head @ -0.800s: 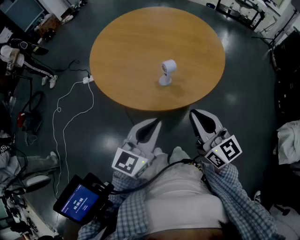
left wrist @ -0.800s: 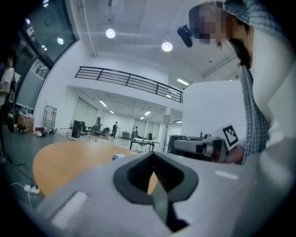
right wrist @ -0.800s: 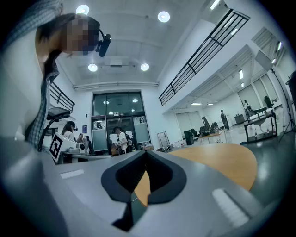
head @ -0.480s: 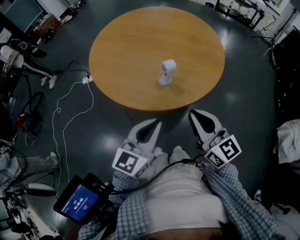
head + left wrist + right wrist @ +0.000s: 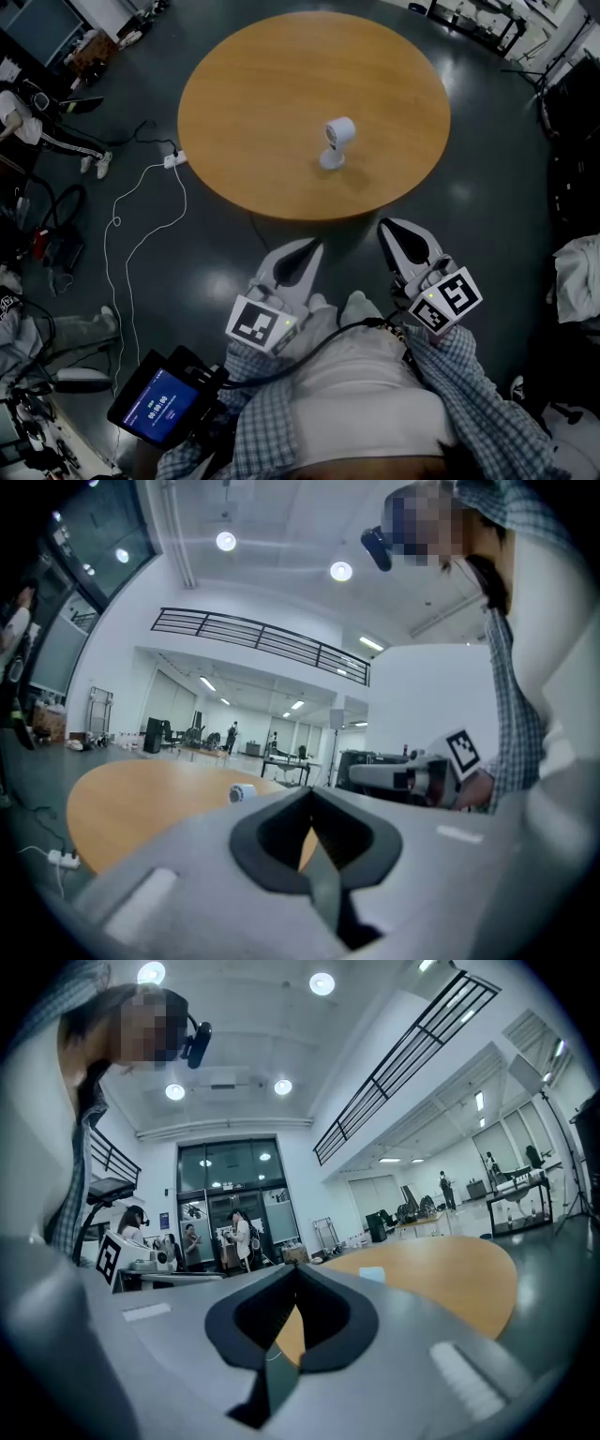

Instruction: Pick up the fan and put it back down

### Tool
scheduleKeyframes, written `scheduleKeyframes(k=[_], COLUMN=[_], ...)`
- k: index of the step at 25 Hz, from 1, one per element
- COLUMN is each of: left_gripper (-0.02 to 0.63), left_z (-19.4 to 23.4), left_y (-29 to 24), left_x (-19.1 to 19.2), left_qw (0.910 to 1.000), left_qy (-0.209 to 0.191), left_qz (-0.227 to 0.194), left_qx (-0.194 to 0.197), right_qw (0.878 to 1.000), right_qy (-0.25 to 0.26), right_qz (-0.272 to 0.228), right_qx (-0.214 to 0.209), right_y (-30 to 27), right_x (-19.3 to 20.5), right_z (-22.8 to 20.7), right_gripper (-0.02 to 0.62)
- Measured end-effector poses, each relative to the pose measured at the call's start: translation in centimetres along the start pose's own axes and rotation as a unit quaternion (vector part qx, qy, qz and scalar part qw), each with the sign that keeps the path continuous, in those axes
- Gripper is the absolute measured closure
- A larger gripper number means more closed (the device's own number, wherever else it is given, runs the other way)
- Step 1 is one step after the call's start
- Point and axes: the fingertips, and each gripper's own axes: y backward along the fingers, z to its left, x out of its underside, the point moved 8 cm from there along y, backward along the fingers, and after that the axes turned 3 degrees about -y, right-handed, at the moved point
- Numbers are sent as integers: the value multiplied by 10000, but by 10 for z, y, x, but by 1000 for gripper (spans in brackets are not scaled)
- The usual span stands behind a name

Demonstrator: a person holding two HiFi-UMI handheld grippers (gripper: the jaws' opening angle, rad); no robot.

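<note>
Left tongs: jaws closed tip to tip, nothing between them. Held level, just short of the table's near edge.

Right tongs: jaws also shut together, nothing held. Level, beside the left pair and pointing toward the table; the 2 are apart and neither touches the table.

Marker cubes: 1 on the rear of each pair, left cube and right cube, close to the person's body (checked sleeves behind both).

Fan: small, white, upright on its base near the middle of the round wooden table, head tilted. Well ahead of both tongs, untouched. In the left gripper view it shows as a small pale shape on the tabletop, left of the closed tips.

Surroundings: dark glossy floor. A white cable loops across it left of the table, running to a power strip by the table's edge. A device with a blue screen sits low at the person's left side.
</note>
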Motion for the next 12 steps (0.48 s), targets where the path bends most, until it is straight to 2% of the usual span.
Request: scheduleKeyframes(k=[7,12], left_gripper=[609,609], left_z=[9,15], left_y=[4,-2], left_x=[0,6], left_qw=[9999,9996], left_qy=[-47,-82], left_qz=[21,35], left_qx=[119,261], right_qw=[9996,9989], right_qy=[20,435], right_qz=[16,9], right_qx=[296,163], right_y=[-5,-20], right_x=[5,7], right_z=[3,7], right_gripper=[595,595])
